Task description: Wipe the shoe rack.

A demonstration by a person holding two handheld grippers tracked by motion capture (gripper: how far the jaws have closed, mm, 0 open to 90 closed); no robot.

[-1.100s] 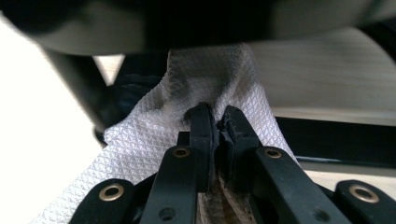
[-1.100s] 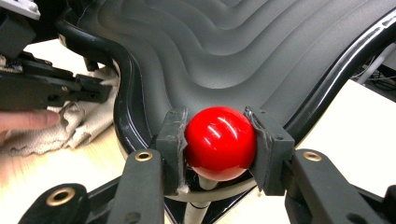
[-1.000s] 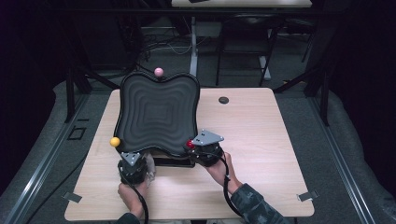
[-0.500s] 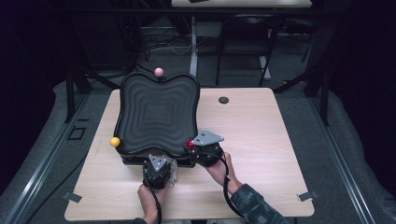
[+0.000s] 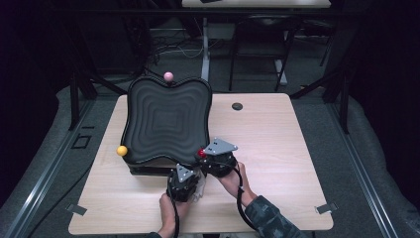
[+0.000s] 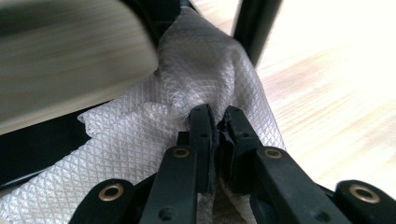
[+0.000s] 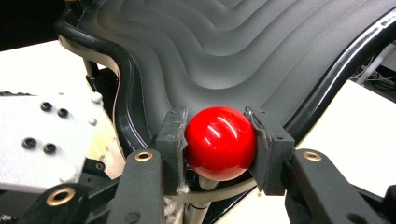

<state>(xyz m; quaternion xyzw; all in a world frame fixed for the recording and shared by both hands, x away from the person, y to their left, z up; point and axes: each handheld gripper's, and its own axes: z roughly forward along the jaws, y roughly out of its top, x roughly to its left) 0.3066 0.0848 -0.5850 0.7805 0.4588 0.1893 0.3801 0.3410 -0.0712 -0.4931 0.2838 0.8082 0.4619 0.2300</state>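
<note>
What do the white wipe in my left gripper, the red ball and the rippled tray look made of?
White wipe: looks like embossed paper towel or nonwoven cloth, matte, with a fine diamond texture and soft creases. Red ball: probably hard plastic, glossy, with sharp highlights. Rippled tray: likely moulded plastic, dark grey satin ridges; its black rim looks shinier. Table: pale wood-grain laminate, apparently.

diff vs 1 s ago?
The left tongs, shut on the white cloth, slid right along the tray's near edge, from near the yellow ball toward the right tongs. Unchanged: right tongs clamped on the red ball, tray, pink ball.
</note>
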